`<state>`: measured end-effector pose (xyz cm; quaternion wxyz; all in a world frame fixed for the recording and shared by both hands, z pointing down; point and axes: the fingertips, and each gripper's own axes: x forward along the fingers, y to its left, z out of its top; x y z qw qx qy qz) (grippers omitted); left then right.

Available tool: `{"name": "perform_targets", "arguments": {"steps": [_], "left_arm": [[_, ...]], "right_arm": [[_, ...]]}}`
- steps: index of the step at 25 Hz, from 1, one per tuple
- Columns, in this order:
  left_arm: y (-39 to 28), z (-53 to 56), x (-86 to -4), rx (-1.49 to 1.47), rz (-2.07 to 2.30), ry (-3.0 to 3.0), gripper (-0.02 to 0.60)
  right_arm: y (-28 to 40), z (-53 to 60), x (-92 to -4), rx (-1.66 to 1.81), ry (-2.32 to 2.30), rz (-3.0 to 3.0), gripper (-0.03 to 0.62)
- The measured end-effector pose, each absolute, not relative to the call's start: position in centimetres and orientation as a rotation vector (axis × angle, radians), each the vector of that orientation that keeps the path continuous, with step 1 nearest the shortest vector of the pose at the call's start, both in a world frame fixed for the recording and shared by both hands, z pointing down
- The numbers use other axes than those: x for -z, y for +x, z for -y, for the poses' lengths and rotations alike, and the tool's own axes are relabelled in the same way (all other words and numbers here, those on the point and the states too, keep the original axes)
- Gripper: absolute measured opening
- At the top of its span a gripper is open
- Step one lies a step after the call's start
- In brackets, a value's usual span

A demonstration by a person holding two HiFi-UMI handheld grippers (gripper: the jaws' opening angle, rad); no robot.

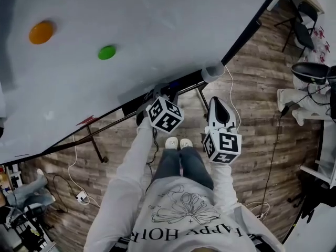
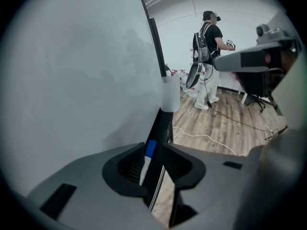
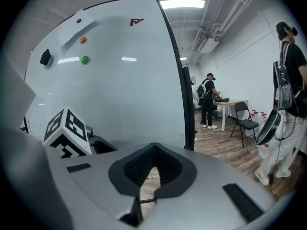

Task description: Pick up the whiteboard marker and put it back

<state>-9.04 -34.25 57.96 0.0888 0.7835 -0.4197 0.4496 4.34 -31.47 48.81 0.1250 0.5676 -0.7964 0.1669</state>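
Straddling the white, blue-capped whiteboard marker (image 2: 146, 161) on the whiteboard's dark ledge (image 2: 164, 123), the left hand-held gripper (image 2: 153, 151) looks slightly parted rather than clamped, the right hand-held gripper (image 3: 153, 150) is closed on nothing, and whether the lift or only the release remains cannot be judged.

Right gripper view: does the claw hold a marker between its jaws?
No, the right claw has its jaws closed together, and nothing is between them.

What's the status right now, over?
Left gripper open, marker between its jaws, by the whiteboard edge. Right gripper shut, empty. Nothing seen blocking.
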Motion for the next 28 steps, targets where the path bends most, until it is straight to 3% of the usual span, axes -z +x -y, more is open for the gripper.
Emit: {"name": "perform_targets", "arguments": {"steps": [21,28], "left_arm": [[-9.0,35.7,-62.0,-1.658,1.104,2.198,0.084],[-8.3,35.6,-61.5,-1.603,1.053,2.206,0.054]], "right_arm": [[5.9,31.6,-50.2,-0.525,1.699,2.256,0.003],[6.3,32.0,-50.6,-0.549,1.704,2.252,0.003]]}}
